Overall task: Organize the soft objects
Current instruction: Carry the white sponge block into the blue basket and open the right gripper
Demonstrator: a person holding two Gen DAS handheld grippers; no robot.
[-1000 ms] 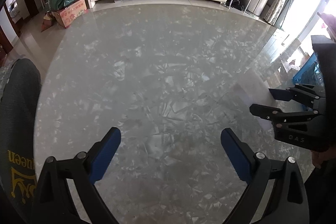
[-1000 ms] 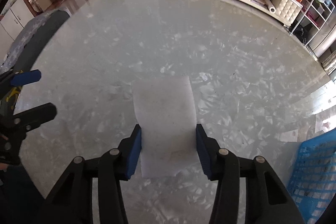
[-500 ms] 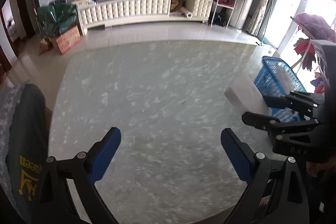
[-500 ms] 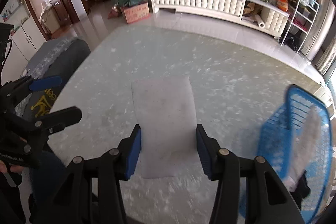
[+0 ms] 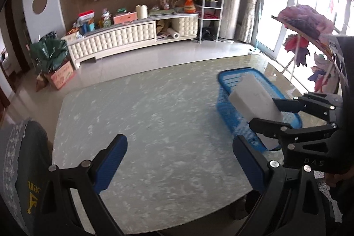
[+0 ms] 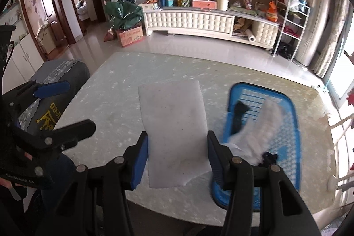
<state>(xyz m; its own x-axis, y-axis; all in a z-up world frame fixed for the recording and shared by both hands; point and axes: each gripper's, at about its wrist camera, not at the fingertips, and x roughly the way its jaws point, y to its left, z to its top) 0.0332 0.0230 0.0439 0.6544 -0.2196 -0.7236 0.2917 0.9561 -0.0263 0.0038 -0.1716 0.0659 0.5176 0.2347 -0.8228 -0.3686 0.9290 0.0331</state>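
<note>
My right gripper (image 6: 177, 158) is shut on a white foam sponge block (image 6: 174, 125) and holds it in the air above the marble table (image 6: 115, 90), left of the blue basket (image 6: 285, 116). The left wrist view shows that block (image 5: 254, 101) raised beside the basket (image 5: 230, 112). The basket holds a white fluffy cloth (image 6: 265, 125) and a dark item (image 6: 239, 116). My left gripper (image 5: 179, 160) is open and empty above the table's near side.
A dark chair back (image 5: 28, 167) with yellow lettering stands at the table's left edge. A white TV cabinet (image 6: 199, 21) with clutter lines the far wall. A cardboard box (image 6: 130, 34) sits on the floor. A drying rack with clothes (image 5: 305, 37) stands at the right.
Both grippers have risen well above the table. The right gripper has lifted the white block off the table, and the blue basket has come into view to its right.
</note>
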